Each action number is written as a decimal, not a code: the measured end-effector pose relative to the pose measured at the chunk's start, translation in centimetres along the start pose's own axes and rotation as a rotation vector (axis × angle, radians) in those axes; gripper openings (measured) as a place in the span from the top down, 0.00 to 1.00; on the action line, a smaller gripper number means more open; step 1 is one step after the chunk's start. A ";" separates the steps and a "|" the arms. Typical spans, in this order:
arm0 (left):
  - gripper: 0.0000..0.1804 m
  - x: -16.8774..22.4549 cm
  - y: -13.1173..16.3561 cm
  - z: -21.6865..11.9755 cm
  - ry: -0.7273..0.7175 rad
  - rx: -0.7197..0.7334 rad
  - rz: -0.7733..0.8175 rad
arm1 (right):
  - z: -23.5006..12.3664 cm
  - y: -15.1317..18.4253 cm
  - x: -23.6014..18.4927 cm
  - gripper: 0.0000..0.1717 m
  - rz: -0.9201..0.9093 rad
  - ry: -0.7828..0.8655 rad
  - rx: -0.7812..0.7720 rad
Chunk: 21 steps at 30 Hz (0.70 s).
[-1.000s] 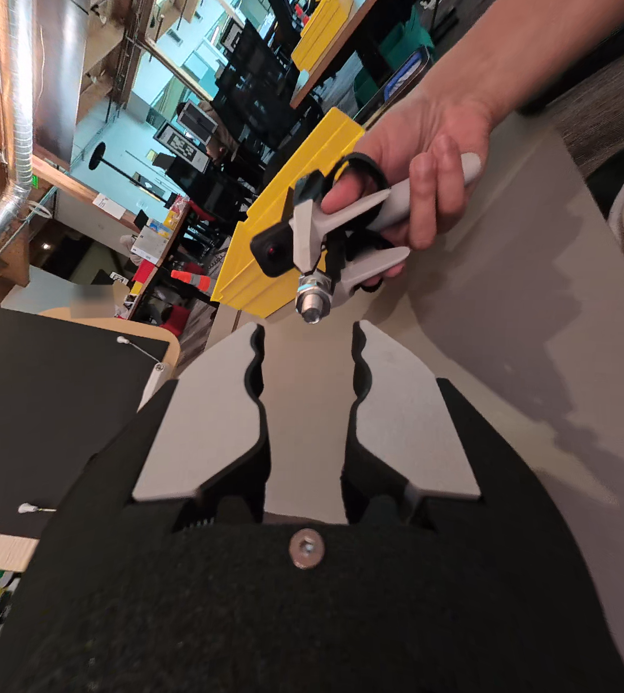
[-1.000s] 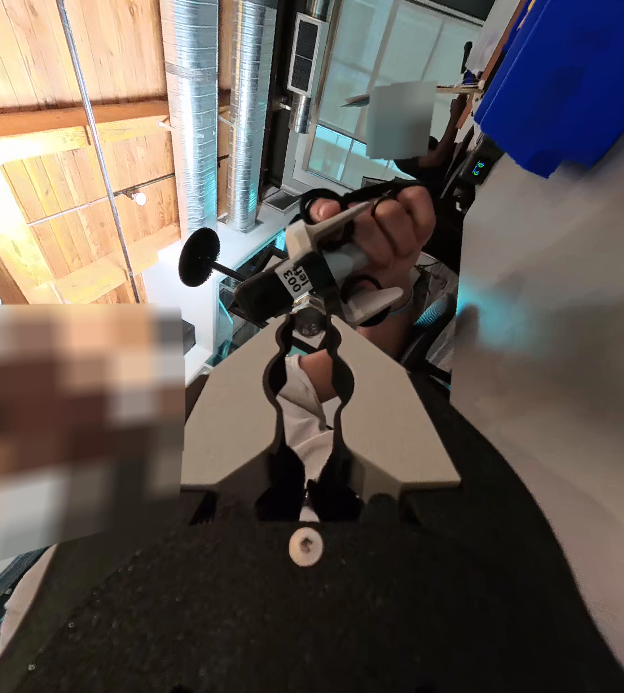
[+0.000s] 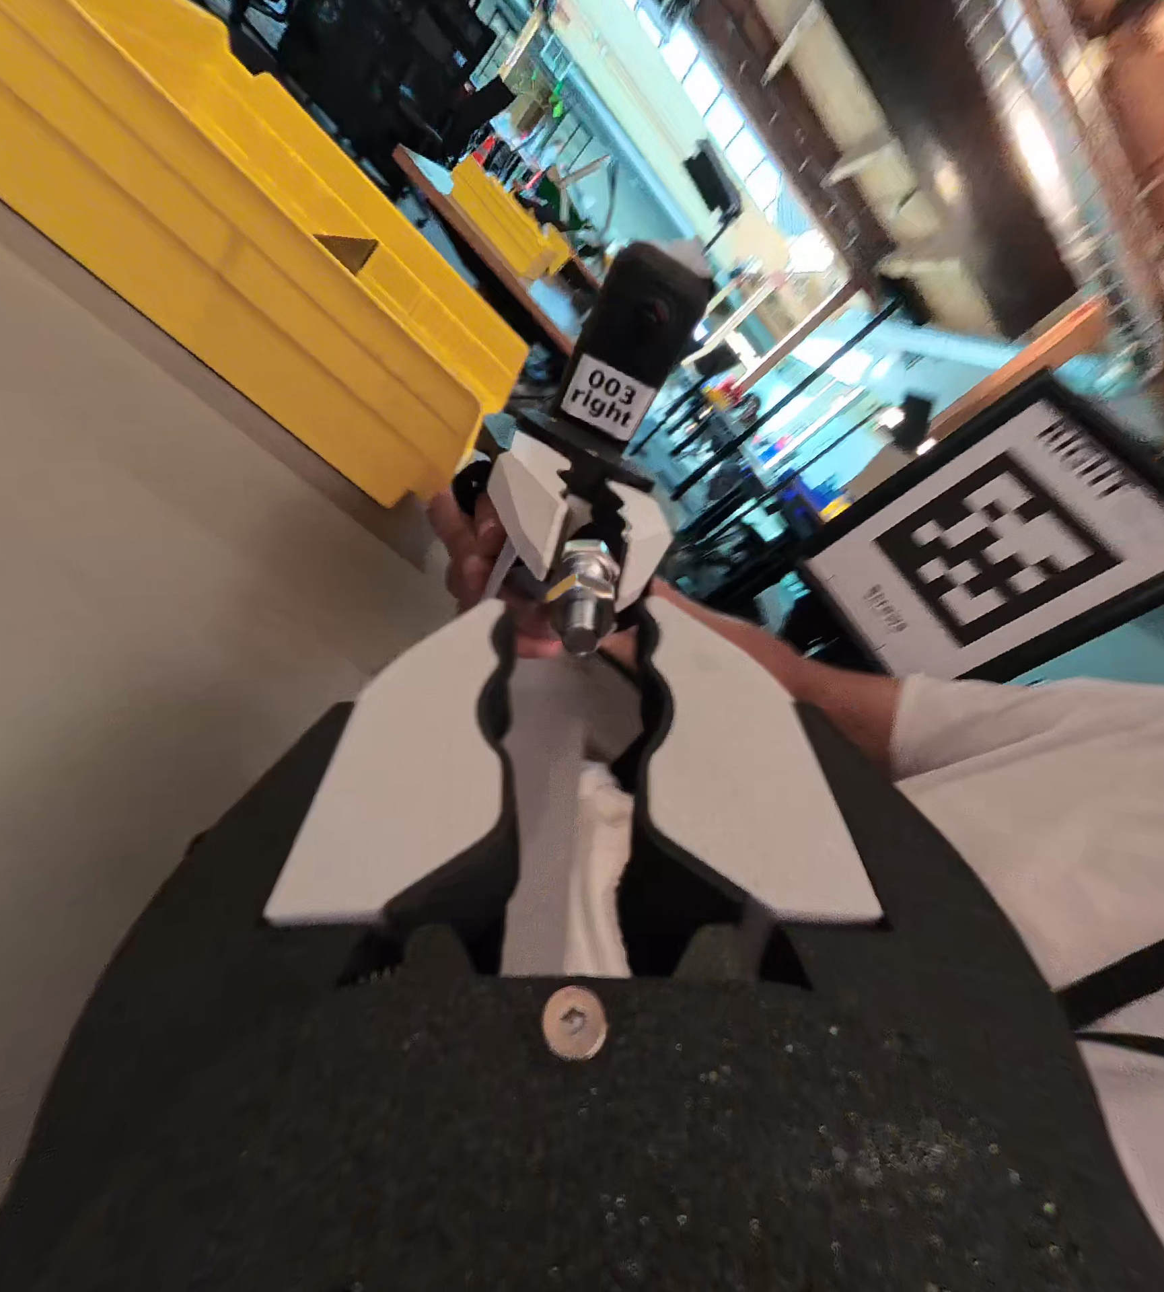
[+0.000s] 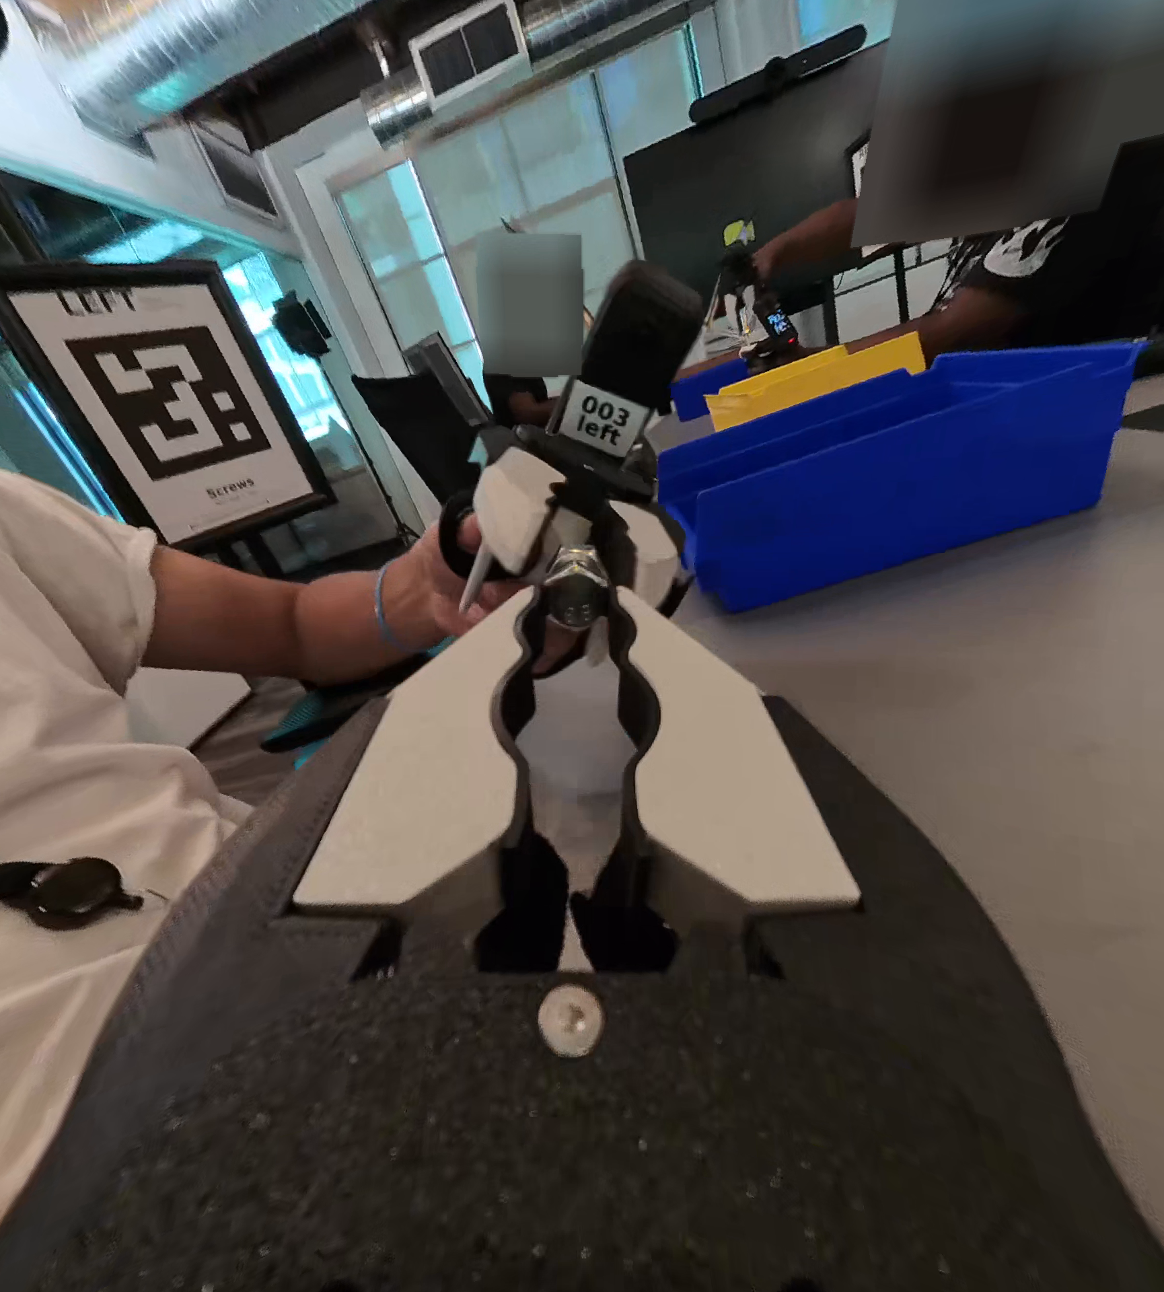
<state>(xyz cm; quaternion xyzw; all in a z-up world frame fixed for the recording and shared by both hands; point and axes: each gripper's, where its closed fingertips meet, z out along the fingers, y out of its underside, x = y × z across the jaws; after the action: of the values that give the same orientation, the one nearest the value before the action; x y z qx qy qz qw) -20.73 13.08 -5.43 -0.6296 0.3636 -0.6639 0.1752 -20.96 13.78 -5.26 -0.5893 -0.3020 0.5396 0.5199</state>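
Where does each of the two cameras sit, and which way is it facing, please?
Left wrist view: on the left gripper, looking along its open fingers at a bolt held by the right gripper, with a yellow bin beyond; the right forearm and a white sleeve show.
Right wrist view: on the right gripper, looking along its fingers, closed on the bolt's head, toward the left gripper and a blue bin; the left forearm shows.
Shared: the bolt and both grippers; the cameras face each other.
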 end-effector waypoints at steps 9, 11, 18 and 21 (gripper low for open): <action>0.64 -4.0 0.9 -1.8 -0.469 -0.289 1.114 | 0.0 0.5 1.0 0.90 0.324 -0.038 0.027; 0.69 -3.3 0.5 -1.6 -0.529 -0.264 1.320 | 0.1 0.8 0.8 0.90 0.457 -0.093 0.028; 0.81 -0.5 1.2 -0.9 -0.478 -0.204 1.541 | 0.6 0.7 -0.6 0.91 0.697 -0.257 0.048; 0.90 -0.8 1.2 -1.1 -0.482 -0.217 1.528 | 0.9 1.3 -1.0 0.91 0.678 -0.252 0.004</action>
<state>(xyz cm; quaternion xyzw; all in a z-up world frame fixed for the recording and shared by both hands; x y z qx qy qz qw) -21.93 13.12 -6.77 -0.3467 0.7080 -0.1676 0.5919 -22.34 12.77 -6.09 -0.5836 -0.1502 0.7505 0.2713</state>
